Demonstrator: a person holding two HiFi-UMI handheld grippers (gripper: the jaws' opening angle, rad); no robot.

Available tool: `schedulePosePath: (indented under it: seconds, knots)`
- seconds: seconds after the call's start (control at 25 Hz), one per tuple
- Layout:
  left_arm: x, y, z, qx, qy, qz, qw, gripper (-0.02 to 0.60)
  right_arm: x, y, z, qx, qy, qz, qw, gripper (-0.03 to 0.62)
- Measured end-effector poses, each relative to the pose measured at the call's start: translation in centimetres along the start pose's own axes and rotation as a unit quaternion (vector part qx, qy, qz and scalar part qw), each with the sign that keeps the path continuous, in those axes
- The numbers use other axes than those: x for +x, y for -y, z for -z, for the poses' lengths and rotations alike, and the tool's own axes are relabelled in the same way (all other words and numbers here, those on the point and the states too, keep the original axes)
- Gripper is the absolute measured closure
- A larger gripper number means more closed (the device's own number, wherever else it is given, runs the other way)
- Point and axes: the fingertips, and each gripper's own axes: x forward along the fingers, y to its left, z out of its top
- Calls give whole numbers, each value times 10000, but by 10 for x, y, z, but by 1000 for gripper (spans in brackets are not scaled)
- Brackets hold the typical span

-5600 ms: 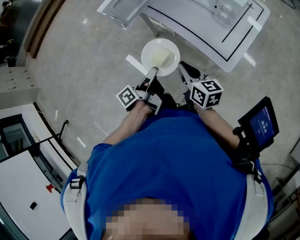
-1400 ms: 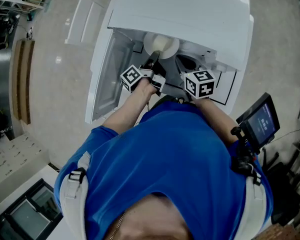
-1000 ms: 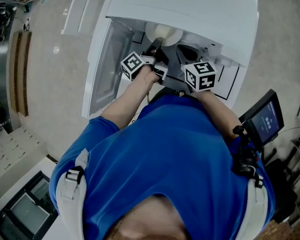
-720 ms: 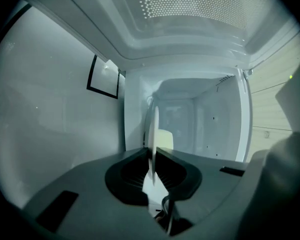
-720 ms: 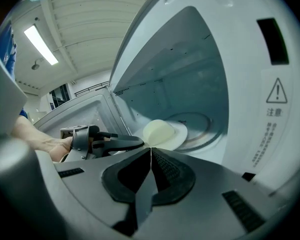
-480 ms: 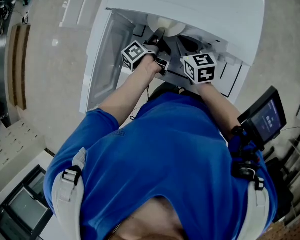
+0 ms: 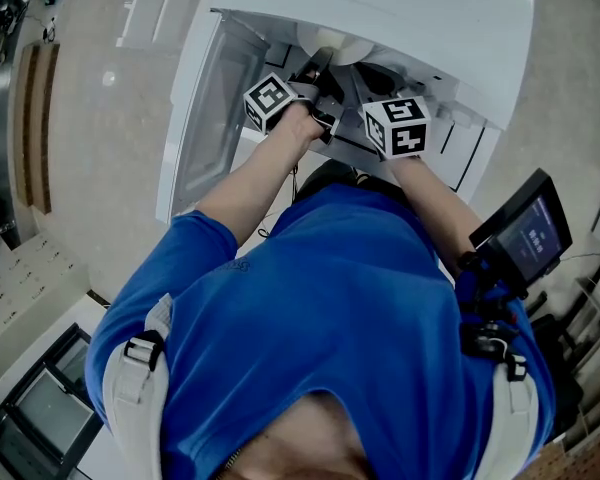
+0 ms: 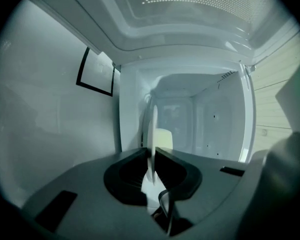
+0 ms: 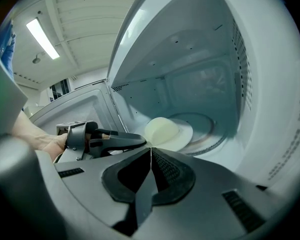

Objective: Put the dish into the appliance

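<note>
- The white appliance (image 7: pixel 380 8) fills the top of the head view, its door (image 7: pixel 208 98) swung open to the left. That view hides the cavity under the roof, while both gripper views look straight into it.
- The person's blue shirt (image 7: pixel 330 318) shows in the head view only.
- Only the right gripper view shows the round turntable (image 9: pixel 210 126) on the cavity floor, with the dish (image 9: pixel 186 133) over its near-left part. Whether the 2 touch cannot be told.
- The dish is inside the appliance and carries a pale mound (image 9: pixel 161 129). The left gripper view shows the dish edge-on, as a thin white line.
- The left tongs (image 8: pixel 151 156) are clamped on the dish's near rim.
- The right tongs (image 9: pixel 150 151) are pressed together with nothing in them, beside the left tongs at the cavity mouth.
- 5.6 s ago the dish was in plain sight over the floor, well short of the appliance. 1.4 s ago it was at the opening. Now the roof covers nearly all of it in the head view.
- Against 0.5 s ago, little differs.
- The print on the appliance's front frame (image 9: pixel 290 134) is too blurred to read.
- The screen (image 7: pixel 528 236) at the right glows blue, and its text is too small to read.
- The marker cubes (image 7: pixel 397 126) bear black-and-white patterns, with no words.
</note>
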Motion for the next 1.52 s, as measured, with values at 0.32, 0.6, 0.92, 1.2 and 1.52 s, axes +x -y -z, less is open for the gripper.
schedulePosePath:
  seconds: [0.32,0.6,0.92,1.2,1.52]
  knots:
    - [-3,1,0,102,-79,297,9995,519,11,-6,4,-124,-42,-61,9999,591]
    - [-12,12,7,-93,-98,612,9980,512,11,-15,1,-621,-58,-56,9980,589]
    - [-16,18,7,-144,-78,841,9963,514,13,-16,0,-1166,-131,139,9930,553]
    - [-17,19,5,-106,-68,798,9967,514,17,-12,-8,-1200,-166,261,9923,553]
    - [-21,16,4,-132,-46,602,9981,514,21,-2,-16,-1163,-192,395,9922,553]
